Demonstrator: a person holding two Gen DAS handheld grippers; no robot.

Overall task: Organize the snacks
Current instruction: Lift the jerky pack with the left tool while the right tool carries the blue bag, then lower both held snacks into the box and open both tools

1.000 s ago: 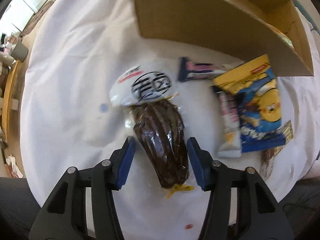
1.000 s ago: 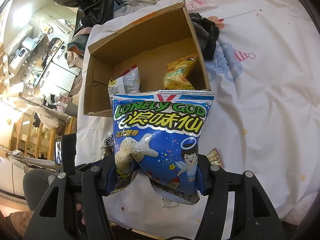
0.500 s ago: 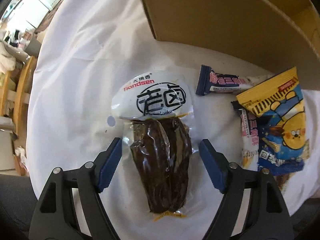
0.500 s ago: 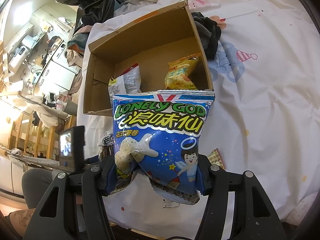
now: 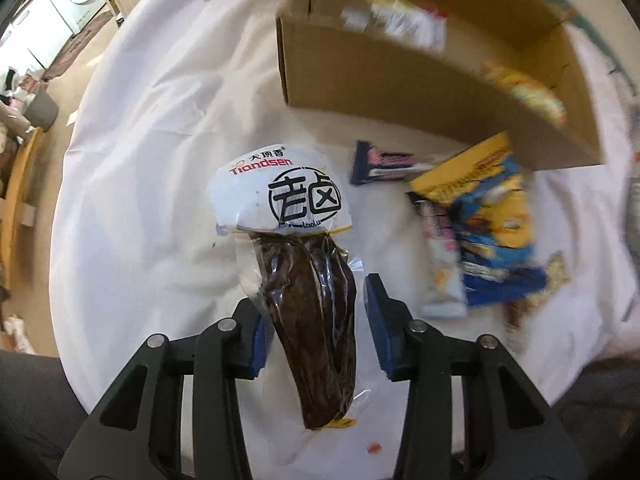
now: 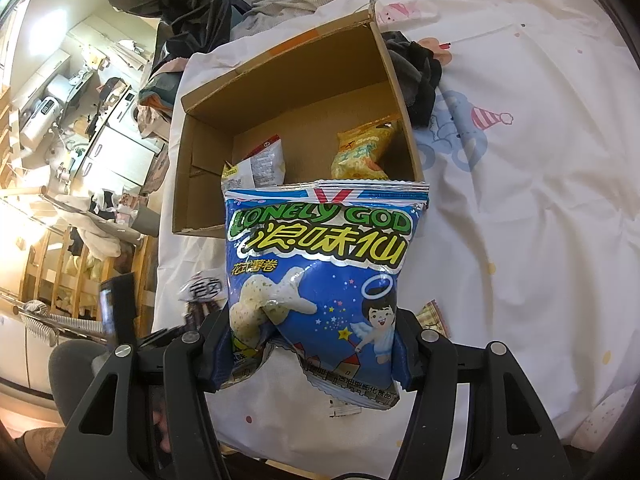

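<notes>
Glossy vacuum-sealed brown pack (image 5: pixel 316 320) between the just-closing left gripper (image 5: pixel 316 334) jaws.

I'm looking at the left tongs (image 5: pixel 316 332) now: matte black angular arms with triangular cut-outs, silver round screw heads along the top, blue pads (image 5: pixel 378 326) lining the inner faces of the fingers. The right tongs (image 6: pixel 308 350) show the same black frame, same silver screws, dark blue pads. Grey trousers (image 6: pixel 74 372) show at lower left.
</notes>
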